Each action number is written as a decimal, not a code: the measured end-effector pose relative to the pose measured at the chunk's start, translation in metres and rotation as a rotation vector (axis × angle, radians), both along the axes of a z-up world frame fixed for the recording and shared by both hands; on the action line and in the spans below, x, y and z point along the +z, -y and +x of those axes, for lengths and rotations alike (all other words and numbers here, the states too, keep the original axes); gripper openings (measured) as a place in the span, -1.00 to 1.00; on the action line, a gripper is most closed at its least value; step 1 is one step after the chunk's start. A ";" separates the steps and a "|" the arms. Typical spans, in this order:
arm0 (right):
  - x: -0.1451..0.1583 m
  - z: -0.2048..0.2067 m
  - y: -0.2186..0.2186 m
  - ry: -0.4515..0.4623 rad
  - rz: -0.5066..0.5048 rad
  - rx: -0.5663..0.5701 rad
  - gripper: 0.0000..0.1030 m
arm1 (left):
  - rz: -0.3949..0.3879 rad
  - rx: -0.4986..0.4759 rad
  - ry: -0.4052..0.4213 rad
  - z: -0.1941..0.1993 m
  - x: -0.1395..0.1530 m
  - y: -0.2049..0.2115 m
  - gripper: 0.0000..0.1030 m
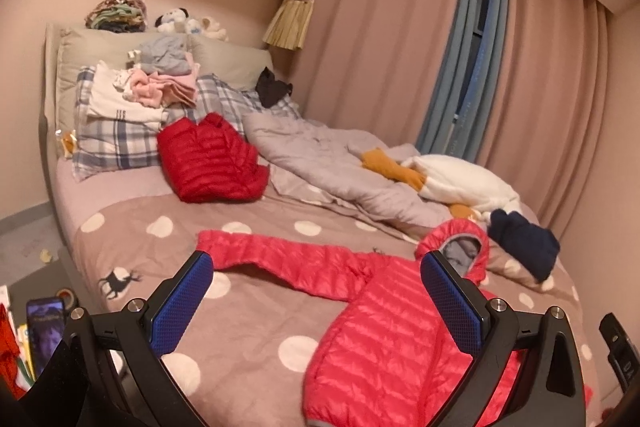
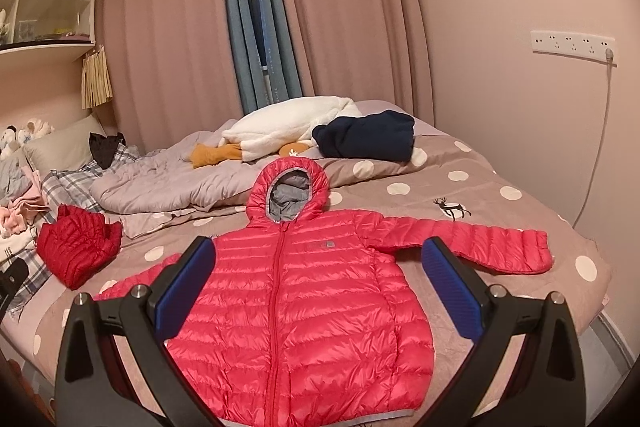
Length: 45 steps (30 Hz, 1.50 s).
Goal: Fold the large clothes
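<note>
Hovering above the near edge of the bed, both tools empty. Left tool has its blue-padded fingers spread wide, nothing between them; right tool likewise spread, pads clear of fabric.

Pink hooded down jacket lies flat on the polka-dot blanket at the near edge of the bed — zipped front up, hood toward the far side, both sleeves out sideways. Right sleeve end reaches close to the bed's right edge. In the left wrist view the other sleeve runs past the left tool's left finger.

Further out: red down jacket, bunched, near the pillows toward the head end of the bed. Grey quilt rumpled across the far side — white plush toy with orange feet on it, navy garment just beside that, at the far right corner. Stack of folded clothes on the plaid pillow.
</note>
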State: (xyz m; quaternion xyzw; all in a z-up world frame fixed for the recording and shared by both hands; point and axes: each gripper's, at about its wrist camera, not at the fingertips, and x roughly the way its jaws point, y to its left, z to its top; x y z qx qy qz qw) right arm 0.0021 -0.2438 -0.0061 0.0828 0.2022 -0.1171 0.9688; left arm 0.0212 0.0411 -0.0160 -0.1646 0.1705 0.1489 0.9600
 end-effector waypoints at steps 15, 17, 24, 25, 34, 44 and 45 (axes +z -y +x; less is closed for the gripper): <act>-0.006 0.007 0.004 -0.022 -0.008 -0.011 1.00 | -0.050 -0.020 -0.034 0.010 -0.005 -0.002 0.98; -0.008 0.009 0.009 -0.026 -0.009 -0.010 1.00 | -0.051 -0.006 -0.036 0.013 -0.007 -0.003 0.98; -0.015 0.018 0.046 -0.032 0.053 -0.086 1.00 | -0.041 0.053 -0.042 0.039 -0.019 -0.013 0.98; -0.018 0.022 0.056 -0.044 0.070 -0.109 1.00 | -0.033 0.063 -0.049 0.044 -0.022 -0.015 0.98; -0.058 0.063 0.169 -0.103 0.183 -0.352 1.00 | -0.189 0.060 -0.093 0.114 -0.056 -0.086 0.98; -0.141 0.032 0.318 -0.162 0.535 -0.891 0.99 | -0.707 0.204 -0.225 0.182 -0.194 -0.209 0.48; -0.154 0.023 0.330 -0.160 0.602 -0.953 0.98 | -0.758 0.214 -0.264 0.187 -0.211 -0.213 0.48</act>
